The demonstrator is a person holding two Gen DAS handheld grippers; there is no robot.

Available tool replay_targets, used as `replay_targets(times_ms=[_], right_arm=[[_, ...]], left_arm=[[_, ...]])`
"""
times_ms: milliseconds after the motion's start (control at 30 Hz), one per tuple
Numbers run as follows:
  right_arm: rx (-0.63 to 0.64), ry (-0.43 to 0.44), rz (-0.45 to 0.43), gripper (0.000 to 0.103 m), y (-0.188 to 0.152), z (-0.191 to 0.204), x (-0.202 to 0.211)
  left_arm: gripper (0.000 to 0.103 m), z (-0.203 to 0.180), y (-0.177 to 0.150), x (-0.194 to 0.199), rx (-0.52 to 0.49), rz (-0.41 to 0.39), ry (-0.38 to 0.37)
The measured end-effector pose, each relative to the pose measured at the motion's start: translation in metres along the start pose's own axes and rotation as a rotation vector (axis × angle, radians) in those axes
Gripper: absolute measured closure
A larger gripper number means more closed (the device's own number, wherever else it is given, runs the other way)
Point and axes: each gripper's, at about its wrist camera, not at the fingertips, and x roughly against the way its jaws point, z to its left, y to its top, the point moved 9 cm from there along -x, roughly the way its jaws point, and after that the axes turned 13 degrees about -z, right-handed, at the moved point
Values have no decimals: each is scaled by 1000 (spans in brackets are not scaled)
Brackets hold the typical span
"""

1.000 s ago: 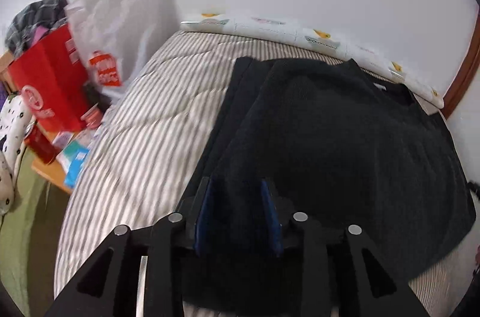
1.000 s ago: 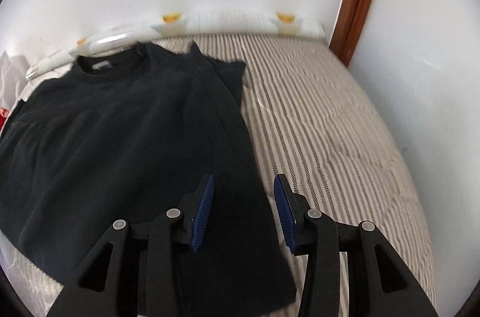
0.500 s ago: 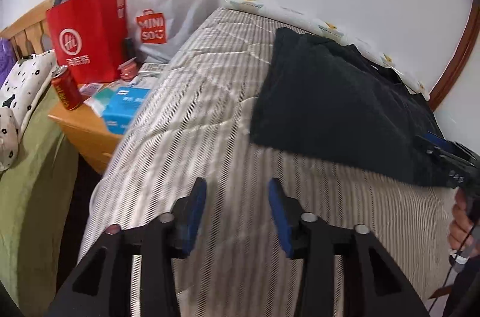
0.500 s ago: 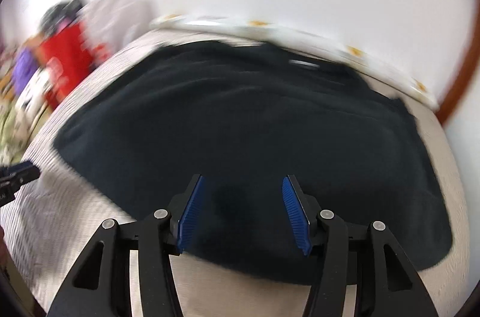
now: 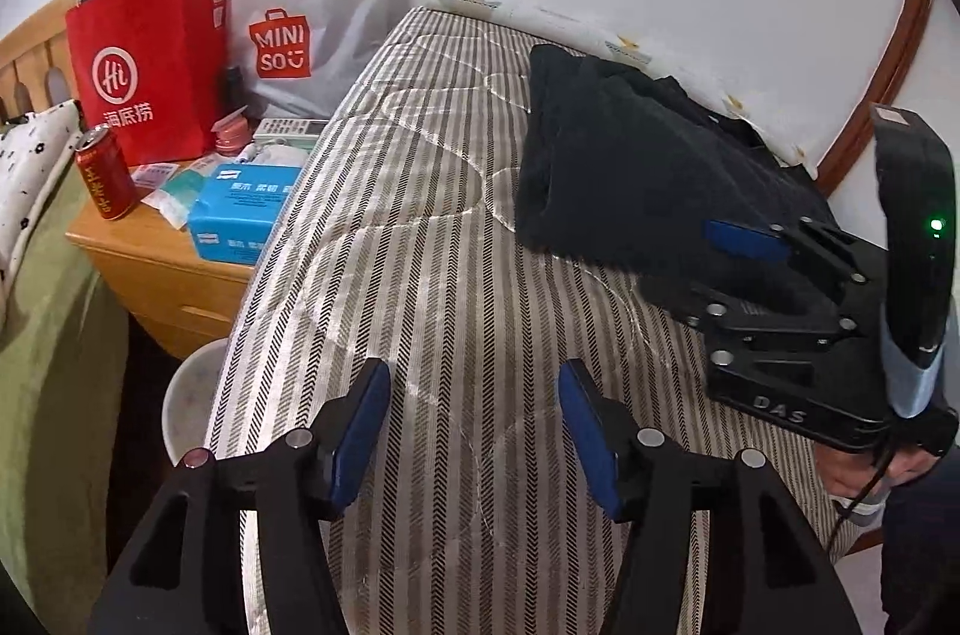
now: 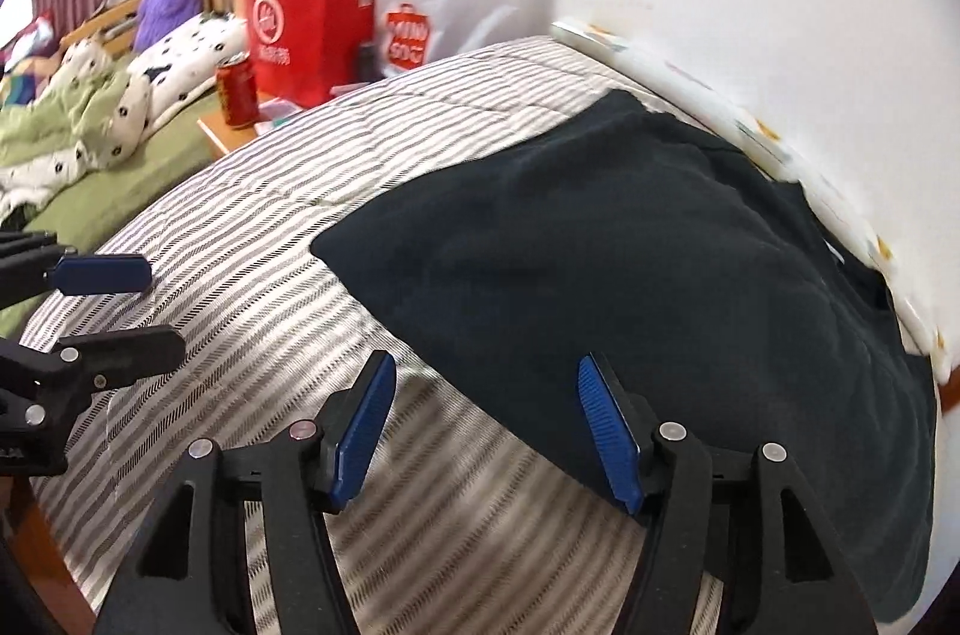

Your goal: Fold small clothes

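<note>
Bags beside the striped bed
Red bag (image 5: 150, 59) holds bundled plaid cloth; white bag (image 5: 312, 11) shut. Left gripper (image 5: 474, 431) and right gripper (image 6: 486, 425) spread, empty, near black shirt (image 6: 630, 263).

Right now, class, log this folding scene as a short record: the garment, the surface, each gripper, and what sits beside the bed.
garment: black garment, lying on the bed, held by neither gripper
surface: striped quilt
left gripper: open, over bare quilt, apart from the garment
right gripper: open, at the garment's near edge, nothing between the fingers
bedside: red paper bag, white Miniso bag, red can, blue tissue pack on a wooden nightstand
</note>
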Motion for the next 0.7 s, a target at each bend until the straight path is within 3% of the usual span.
replay_targets(times_ms=[333, 367, 433, 500, 600, 700], right_arm=[[15, 3, -32, 41, 17, 7, -35], [20, 6, -41, 45, 18, 8, -36], [35, -1, -50, 69, 19, 7, -37], [20, -13, -51, 88, 22, 1, -37], [-69, 17, -55, 92, 27, -9, -30], [-146, 13, -125, 94, 40, -25, -5]], left_arm=[[42, -1, 3, -4, 34, -18, -58], [42, 0, 3, -4, 36, -19, -59], [41, -1, 3, -5, 34, -18, -55], [41, -2, 4, -6, 29, -16, -42], [41, -5, 3, -7, 22, -15, -19], [41, -8, 3, -9, 2, -17, 22]])
